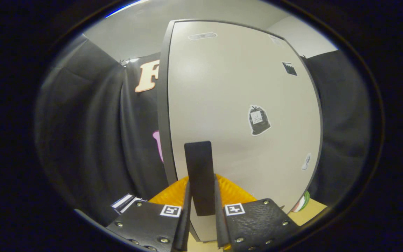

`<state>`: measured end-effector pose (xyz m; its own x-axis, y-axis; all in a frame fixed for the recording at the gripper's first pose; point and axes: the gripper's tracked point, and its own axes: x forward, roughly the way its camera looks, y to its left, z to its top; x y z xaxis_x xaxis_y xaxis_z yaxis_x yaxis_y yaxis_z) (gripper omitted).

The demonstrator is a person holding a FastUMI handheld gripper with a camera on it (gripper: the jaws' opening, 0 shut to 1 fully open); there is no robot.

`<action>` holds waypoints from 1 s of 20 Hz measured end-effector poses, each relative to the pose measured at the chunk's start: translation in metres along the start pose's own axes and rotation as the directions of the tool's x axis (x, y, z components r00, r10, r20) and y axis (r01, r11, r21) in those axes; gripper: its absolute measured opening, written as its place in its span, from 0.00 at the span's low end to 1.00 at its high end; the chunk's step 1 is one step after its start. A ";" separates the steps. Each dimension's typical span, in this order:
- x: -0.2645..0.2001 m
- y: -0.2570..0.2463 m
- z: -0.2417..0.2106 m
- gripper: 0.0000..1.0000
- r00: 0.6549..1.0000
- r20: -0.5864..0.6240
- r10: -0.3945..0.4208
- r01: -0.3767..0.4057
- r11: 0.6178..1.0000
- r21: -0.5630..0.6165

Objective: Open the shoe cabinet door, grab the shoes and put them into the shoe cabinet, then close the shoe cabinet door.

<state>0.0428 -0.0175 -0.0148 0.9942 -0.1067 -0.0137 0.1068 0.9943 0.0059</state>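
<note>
The shoe cabinet door (243, 98) is a tall pale panel with a dark rim, standing close in front of me. Its dark left edge (163, 115) faces me. A flat black upright handle (198, 164) sits low on the door near that edge. My gripper (202, 182) is shut on this handle, with one finger pressed against each side and the handle's lower part running down between them. Several small stickers (258, 120) dot the door face. I cannot tell whether the door is ajar.
Black cloth walls hang to the left (96, 133) and right (341, 122) of the cabinet. A strip of light wooden floor (310, 211) shows at the lower right, with a small green and red object (303, 202) by the door's bottom corner.
</note>
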 end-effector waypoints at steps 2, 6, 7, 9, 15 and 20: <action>-0.006 -0.002 0.001 0.31 1.000 0.004 -0.005 0.005 1.000 -0.003; -0.025 -0.008 0.002 0.31 1.000 0.003 -0.002 0.002 1.000 0.009; -0.031 -0.011 0.002 0.31 1.000 0.002 0.000 0.000 1.000 0.007; -0.041 -0.015 0.003 0.31 1.000 0.002 0.008 -0.008 1.000 0.004; -0.073 -0.031 0.005 0.31 0.999 -0.007 0.054 -0.054 0.999 0.006; -0.100 -0.049 0.007 0.31 0.996 -0.012 0.090 -0.090 0.996 -0.002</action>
<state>-0.0622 -0.0558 -0.0070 0.9995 -0.0169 -0.0251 0.0171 0.9998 0.0056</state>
